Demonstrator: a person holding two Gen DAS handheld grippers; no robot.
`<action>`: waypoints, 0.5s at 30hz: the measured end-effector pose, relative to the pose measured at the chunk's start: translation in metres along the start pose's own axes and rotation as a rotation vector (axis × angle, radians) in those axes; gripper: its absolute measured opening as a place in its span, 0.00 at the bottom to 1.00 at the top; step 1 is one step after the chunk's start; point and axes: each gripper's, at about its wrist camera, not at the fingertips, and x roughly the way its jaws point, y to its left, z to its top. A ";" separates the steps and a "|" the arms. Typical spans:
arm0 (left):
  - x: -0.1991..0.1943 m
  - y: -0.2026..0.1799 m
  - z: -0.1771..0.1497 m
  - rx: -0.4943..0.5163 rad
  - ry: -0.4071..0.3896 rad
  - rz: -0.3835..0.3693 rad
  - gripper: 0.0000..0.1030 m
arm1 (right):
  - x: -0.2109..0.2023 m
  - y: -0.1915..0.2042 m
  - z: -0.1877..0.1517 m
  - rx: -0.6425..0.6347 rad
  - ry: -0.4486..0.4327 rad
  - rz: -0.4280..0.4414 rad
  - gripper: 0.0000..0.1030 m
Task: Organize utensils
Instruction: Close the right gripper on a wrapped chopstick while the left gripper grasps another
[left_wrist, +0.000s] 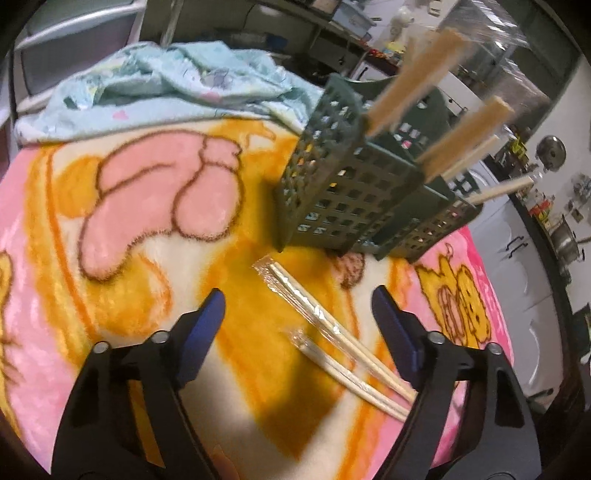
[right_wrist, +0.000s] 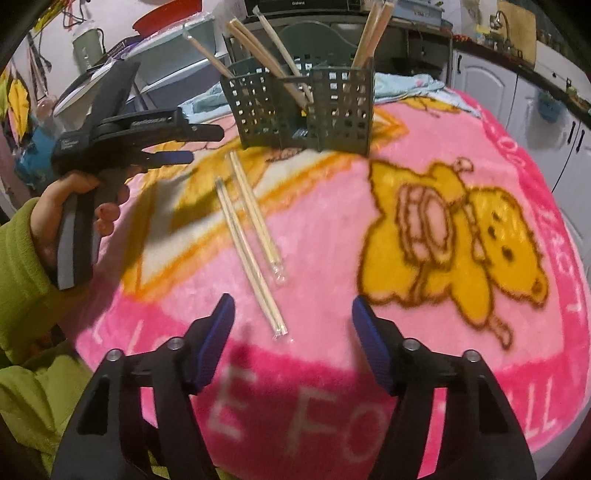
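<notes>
Two wrapped chopstick pairs lie side by side on the blanket: a longer-reaching pair (left_wrist: 325, 319) (right_wrist: 256, 214) and a second pair (left_wrist: 351, 378) (right_wrist: 251, 262). A dark green lattice utensil holder (left_wrist: 343, 192) (right_wrist: 306, 107) stands behind them with several wrapped chopsticks (left_wrist: 465, 140) (right_wrist: 266, 55) sticking up out of it. My left gripper (left_wrist: 299, 325) is open and empty above the near ends of the loose pairs; it also shows in the right wrist view (right_wrist: 199, 144). My right gripper (right_wrist: 293, 332) is open and empty, just short of the nearer pair's tip.
A pink and orange cartoon blanket (left_wrist: 155, 206) (right_wrist: 424, 192) covers the surface. A crumpled light blue cloth (left_wrist: 166, 85) lies behind the holder. White cabinets (right_wrist: 517, 96) and shelves stand around the edges.
</notes>
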 end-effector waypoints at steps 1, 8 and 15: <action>0.003 0.003 0.002 -0.015 0.007 -0.005 0.63 | 0.002 0.001 -0.001 -0.005 0.008 0.007 0.54; 0.019 0.011 0.006 -0.055 0.043 -0.019 0.59 | 0.015 0.009 -0.002 -0.046 0.061 0.042 0.38; 0.028 0.011 0.010 -0.057 0.055 -0.010 0.57 | 0.025 0.011 -0.008 -0.067 0.100 0.026 0.26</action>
